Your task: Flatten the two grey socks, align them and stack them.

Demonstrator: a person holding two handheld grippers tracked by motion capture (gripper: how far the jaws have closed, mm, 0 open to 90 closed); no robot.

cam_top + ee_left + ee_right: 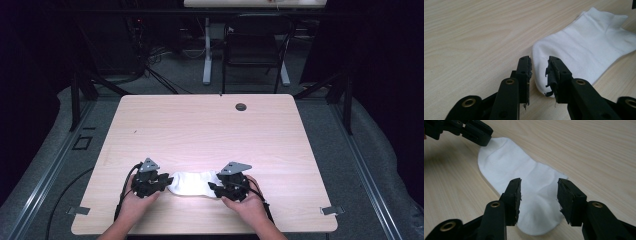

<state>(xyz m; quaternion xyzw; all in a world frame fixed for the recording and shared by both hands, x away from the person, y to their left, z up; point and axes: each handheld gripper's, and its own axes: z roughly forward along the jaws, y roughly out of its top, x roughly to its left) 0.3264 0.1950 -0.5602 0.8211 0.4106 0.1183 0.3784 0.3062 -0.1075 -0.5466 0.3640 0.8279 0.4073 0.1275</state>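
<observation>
While both sets of jaws stand apart, the white sock [192, 183] lies flat between the left gripper [539, 72] and the right gripper [539, 195].

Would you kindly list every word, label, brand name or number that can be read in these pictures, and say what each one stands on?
There is no readable text in any of the pictures.
The white sock: plain, no logo or print on the side that shows.
The wooden table: bare grain, no label or number.
The left gripper and right gripper: plain black fingers with brass rivets, no markings.
</observation>
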